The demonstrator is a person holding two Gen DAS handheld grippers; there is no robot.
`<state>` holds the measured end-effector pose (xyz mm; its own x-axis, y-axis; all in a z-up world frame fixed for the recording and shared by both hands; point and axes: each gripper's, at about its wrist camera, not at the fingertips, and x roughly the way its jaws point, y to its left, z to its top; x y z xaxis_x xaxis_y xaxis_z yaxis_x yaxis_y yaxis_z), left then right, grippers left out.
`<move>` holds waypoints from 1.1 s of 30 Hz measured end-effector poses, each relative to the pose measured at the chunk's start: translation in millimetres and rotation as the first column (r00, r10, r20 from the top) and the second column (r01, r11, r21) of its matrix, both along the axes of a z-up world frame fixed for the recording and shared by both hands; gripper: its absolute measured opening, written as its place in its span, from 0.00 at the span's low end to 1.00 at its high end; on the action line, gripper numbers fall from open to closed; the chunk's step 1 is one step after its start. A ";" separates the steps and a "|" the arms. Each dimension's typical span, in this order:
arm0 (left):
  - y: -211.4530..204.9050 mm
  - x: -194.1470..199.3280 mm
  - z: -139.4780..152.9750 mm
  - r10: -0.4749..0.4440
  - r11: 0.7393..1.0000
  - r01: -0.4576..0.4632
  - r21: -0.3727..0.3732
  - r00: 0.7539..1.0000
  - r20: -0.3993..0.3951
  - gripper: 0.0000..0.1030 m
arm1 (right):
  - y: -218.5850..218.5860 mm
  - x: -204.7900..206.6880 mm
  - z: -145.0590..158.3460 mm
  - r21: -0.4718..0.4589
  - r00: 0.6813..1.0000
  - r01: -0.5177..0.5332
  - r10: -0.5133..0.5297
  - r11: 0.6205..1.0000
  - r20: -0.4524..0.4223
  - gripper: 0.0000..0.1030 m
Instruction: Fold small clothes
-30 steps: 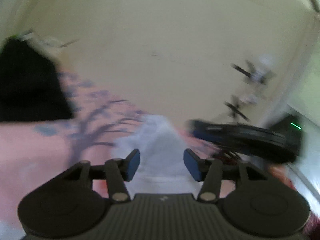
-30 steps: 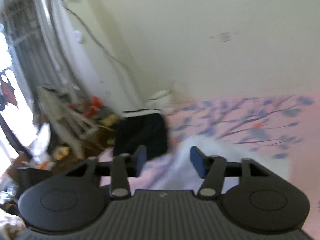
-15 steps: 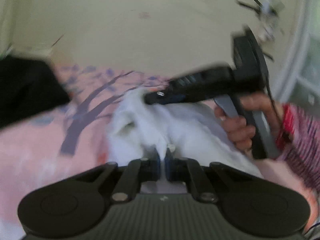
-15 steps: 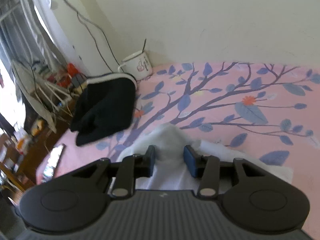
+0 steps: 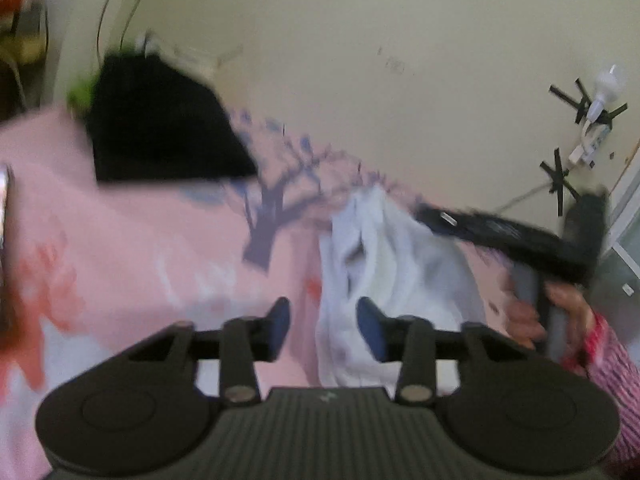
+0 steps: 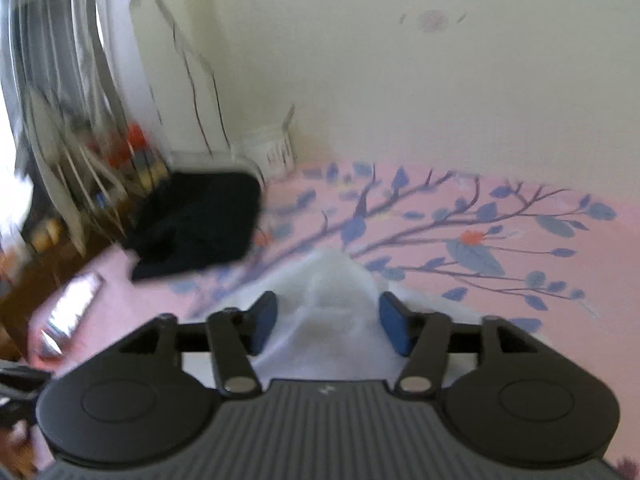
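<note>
The left gripper [image 5: 322,326] has its jaws spread, having just been opening; the edge of the one white garment [image 5: 384,264] lies between its blue pads [image 5: 370,326], beside the right-hand pad, but whether any pad touches it the blur hides. The right gripper [image 6: 326,320] also stands spread, its jaws having just been opening, and a raised fold of the white garment [image 6: 332,300] lies in the gap, the pads apart from the cloth on either side. In the left wrist view the right gripper [image 5: 500,232] shows ahead and to the right, over the far side of the garment, held by a hand [image 5: 560,312] in a striped sleeve [image 5: 612,376].

Counted: two grippers, one white garment, one black folded garment [image 6: 196,224] ahead and to the left of both grippers, one pink sheet [image 6: 500,248] with a branch print beneath everything, one white mug [image 6: 270,150] far ahead against the wall, beyond the black garment.
</note>
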<state>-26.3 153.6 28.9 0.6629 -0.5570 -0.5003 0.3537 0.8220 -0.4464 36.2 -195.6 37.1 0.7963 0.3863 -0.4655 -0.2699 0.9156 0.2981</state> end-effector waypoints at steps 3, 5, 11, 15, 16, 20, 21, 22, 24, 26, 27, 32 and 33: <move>-8.2 14.8 12.8 0.001 1.000 -0.001 0.011 0.999 0.043 0.72 | -36.7 -34.8 0.1 0.127 0.998 0.063 -0.064 0.990 0.002 0.59; -21.8 31.2 12.1 -0.018 0.999 0.016 0.035 0.998 0.054 0.92 | -55.2 -52.2 -7.0 0.179 0.995 0.104 -0.100 0.978 -0.029 0.61; -56.9 77.7 -14.2 -0.092 0.994 0.096 0.043 0.992 -0.083 0.92 | -77.7 -80.4 -33.5 0.202 0.983 0.144 -0.117 0.969 -0.138 0.63; -59.4 88.4 -30.4 -0.153 0.987 0.143 -0.077 0.978 -0.144 0.92 | -65.9 -69.0 -49.7 0.237 0.985 0.088 -0.048 0.967 -0.168 0.63; -57.5 90.9 -33.8 -0.181 0.978 0.160 -0.136 0.970 -0.160 0.92 | -60.6 -64.4 -50.7 0.245 0.987 0.058 -0.019 0.968 -0.158 0.70; -64.6 90.9 -41.4 -0.212 0.959 0.172 -0.224 0.962 -0.172 0.81 | -36.2 -39.7 -50.3 0.202 0.991 0.041 -0.013 0.978 -0.136 0.67; -71.2 89.1 -40.4 -0.208 0.964 0.170 -0.204 0.961 -0.184 0.74 | -35.1 -36.8 -49.3 0.195 0.990 0.055 -0.028 0.979 -0.141 0.62; -76.3 88.7 -39.7 -0.209 0.966 0.170 -0.196 0.957 -0.202 0.55 | -36.8 -36.7 -47.1 0.194 0.988 0.070 -0.042 0.979 -0.146 0.50; -85.9 88.8 -39.6 -0.210 0.965 0.164 -0.205 0.950 -0.232 0.49 | -46.2 -44.7 -40.2 0.185 0.990 0.090 -0.068 0.979 -0.122 0.27; -101.5 89.2 -36.4 -0.246 0.954 0.191 -0.232 0.941 -0.234 0.42 | -61.2 -57.8 -32.6 0.177 0.992 0.101 -0.087 0.979 -0.087 0.18; -115.3 89.4 -34.1 -0.284 0.941 0.224 -0.255 0.931 -0.231 0.42 | -67.4 -67.4 -26.7 0.150 0.992 0.119 -0.111 0.981 -0.059 0.18; -209.1 80.1 -20.5 -0.452 0.883 0.407 -0.235 0.872 -0.187 0.42 | -123.7 -118.8 2.3 0.071 0.965 0.249 -0.253 0.966 0.065 0.18; -231.4 76.9 -19.6 -0.486 0.866 0.443 -0.231 0.854 -0.185 0.42 | -138.8 -130.4 6.9 0.068 0.954 0.283 -0.288 0.957 0.079 0.19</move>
